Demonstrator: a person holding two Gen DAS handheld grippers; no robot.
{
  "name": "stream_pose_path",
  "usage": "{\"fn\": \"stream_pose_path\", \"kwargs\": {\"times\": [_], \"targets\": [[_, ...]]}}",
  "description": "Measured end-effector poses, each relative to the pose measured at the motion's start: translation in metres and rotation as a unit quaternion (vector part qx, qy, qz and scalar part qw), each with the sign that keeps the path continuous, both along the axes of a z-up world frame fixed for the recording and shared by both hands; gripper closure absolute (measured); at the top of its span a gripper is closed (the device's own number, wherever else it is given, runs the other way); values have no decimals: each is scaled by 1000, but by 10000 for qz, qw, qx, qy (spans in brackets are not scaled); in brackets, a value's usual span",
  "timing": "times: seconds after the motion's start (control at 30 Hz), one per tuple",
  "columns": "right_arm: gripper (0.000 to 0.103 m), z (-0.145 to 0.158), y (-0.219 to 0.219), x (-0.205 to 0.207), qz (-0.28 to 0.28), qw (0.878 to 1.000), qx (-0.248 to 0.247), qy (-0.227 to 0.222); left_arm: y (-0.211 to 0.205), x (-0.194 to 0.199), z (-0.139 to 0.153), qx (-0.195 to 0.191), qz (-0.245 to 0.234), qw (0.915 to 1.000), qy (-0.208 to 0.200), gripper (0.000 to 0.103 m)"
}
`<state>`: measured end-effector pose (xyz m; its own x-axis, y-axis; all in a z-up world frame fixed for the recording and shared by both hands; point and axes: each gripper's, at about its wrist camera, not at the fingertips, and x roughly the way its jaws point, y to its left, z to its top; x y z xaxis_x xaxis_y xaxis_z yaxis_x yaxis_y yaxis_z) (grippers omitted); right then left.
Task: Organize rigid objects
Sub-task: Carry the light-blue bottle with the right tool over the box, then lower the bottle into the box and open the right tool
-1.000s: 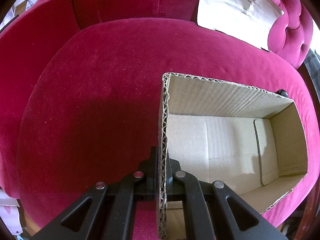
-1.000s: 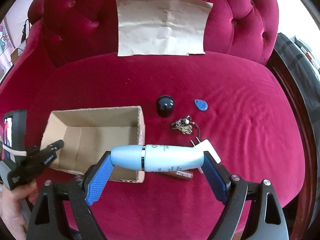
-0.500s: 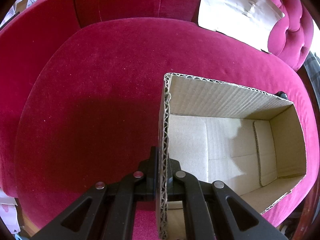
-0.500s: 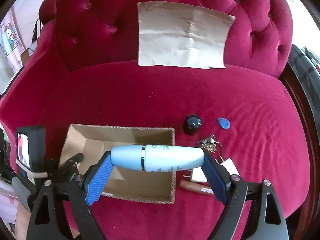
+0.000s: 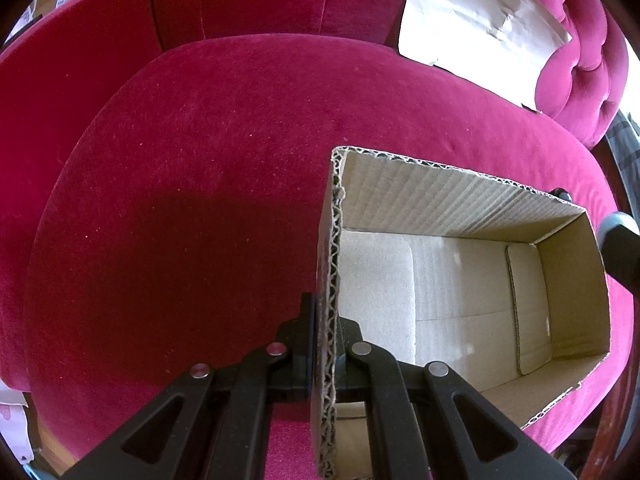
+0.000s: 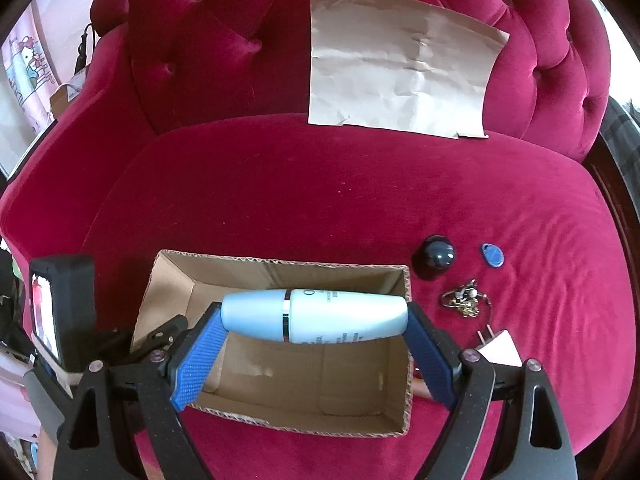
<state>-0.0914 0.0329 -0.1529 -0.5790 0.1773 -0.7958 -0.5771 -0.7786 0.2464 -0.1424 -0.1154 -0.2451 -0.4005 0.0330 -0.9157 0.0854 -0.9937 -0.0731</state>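
My right gripper (image 6: 314,322) is spread wide and clamped end to end on the pale blue bottle (image 6: 316,316), 1 blue pad on the cap, the other on the base, so it hangs level over the cardboard box (image 6: 280,416) and, I judge, can drop in flat. My left gripper (image 5: 326,354) is pinched tight on the box's left wall, to keep the box steady and its mouth open on the soft red sofa seat (image 6: 320,184). Nothing lies in the box. Right of it wait a dark round knob (image 6: 436,258), a blue key fob (image 6: 493,255), a bunch of keys (image 6: 464,300) and a white plug (image 6: 500,346).
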Motion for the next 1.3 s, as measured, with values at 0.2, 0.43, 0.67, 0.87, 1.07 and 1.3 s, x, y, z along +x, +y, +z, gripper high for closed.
{"fn": "stream_pose_path", "kwargs": {"times": [0.2,0.43,0.67,0.87,1.07,1.3], "targets": [[13,-12,-3,-13,36,10000,-32,-23,-3,7,0,35,-8,10000,13,99],[13,-23,-4,-26,58,9998,-199,4,-2,5,-1,-3,-35,10000,21,99],[13,-37,-11,-38,132,9994,-308,-116,0,3,0,-32,-29,10000,6,99],[13,-41,-11,-40,112,9994,-297,-144,-1,5,2,-7,-35,10000,8,99],[13,-40,-13,-40,78,9995,-238,-174,0,4,1,-14,-37,10000,5,99],[3,-39,-13,-38,7,9998,13,-213,-1,3,3,-3,-63,10000,11,98]]}}
